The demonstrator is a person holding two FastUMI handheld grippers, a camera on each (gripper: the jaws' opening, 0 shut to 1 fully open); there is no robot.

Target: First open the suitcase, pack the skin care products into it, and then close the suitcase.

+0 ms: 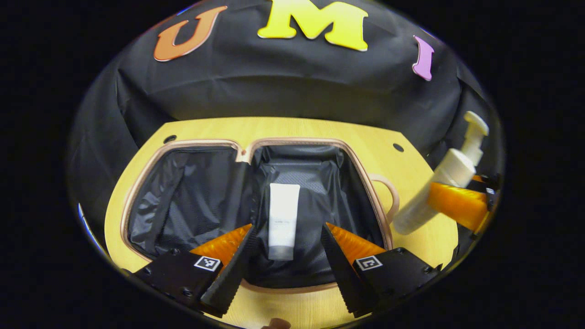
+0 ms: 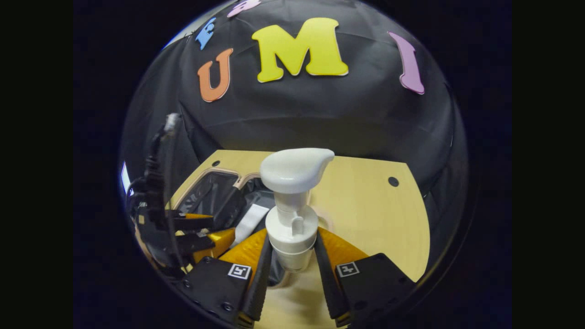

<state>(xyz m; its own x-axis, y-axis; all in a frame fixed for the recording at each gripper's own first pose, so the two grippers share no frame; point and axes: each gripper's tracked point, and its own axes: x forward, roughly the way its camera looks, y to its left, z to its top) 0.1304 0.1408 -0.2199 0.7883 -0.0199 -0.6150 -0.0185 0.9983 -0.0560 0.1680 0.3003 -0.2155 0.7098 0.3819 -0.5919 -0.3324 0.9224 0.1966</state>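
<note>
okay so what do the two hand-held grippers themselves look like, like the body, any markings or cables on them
Each hand-held gripper, left and right, has two blocky black carriages fixed with screws, each bearing a small square black-and-white marker. Ribbed orange pieces sit behind the two wedge-shaped fingers. In the right gripper view, the left one shows from the side with black cables running up from its body.

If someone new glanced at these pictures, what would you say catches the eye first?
Probably the white pump bottle, clamped in the right gripper and held above the wooden table. Next, the open suitcase lying flat on the table, a white tube resting on its dark lining between the open fingers of the left gripper.
</note>
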